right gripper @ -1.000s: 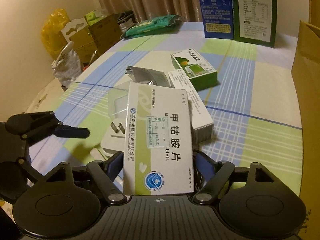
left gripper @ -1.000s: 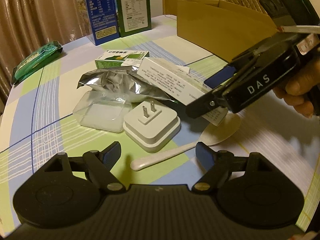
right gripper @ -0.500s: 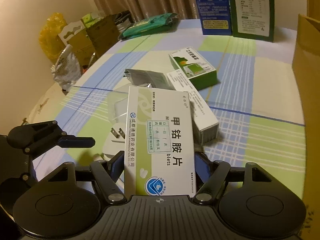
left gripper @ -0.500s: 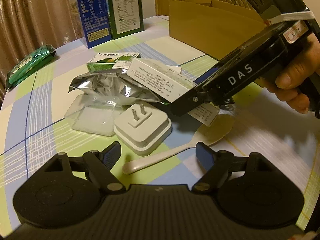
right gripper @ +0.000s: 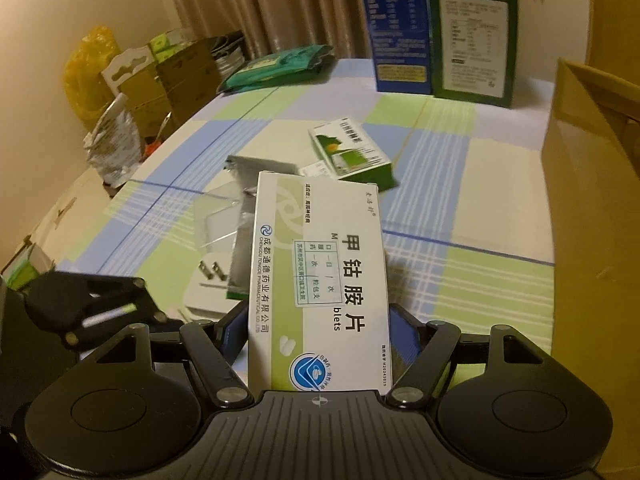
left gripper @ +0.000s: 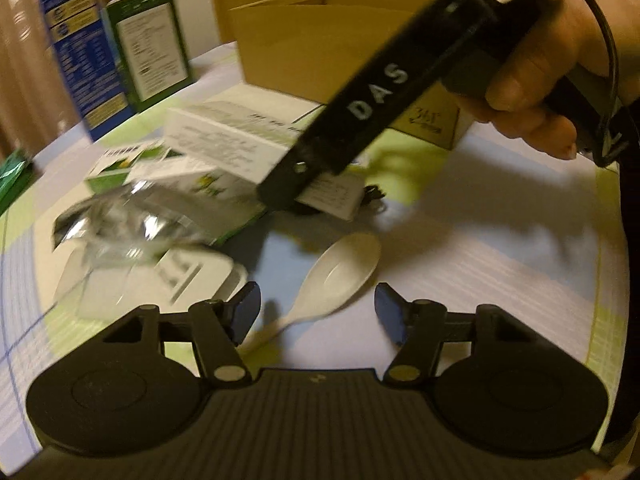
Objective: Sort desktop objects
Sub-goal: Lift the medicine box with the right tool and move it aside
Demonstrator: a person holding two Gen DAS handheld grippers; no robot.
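Sorting is midway: our right tool [right gripper: 318,336] grips the white medicine box [right gripper: 320,280], lifted off the surface [right gripper: 460,184]. Our left tool [left gripper: 316,312], empty and closing, straddles the white spoon [left gripper: 336,276]; next we box the medicine in the cardboard box [right gripper: 592,208] at right.

"DAS" in white letters on black right gripper [left gripper: 280,196] body. On white-and-green medicine box [right gripper: 318,284] held lengthwise: large "甲钴胺片", "blets", "CHENGDU TONGDE PHARMACEUTICAL CO.,LTD", "成都通德药业有限公司", code "H20243019" along edge, round blue logo near bottom. Print on tall blue carton [right gripper: 394,26], tall green carton [right gripper: 472,36] and small green box [right gripper: 348,152]: too small to read.
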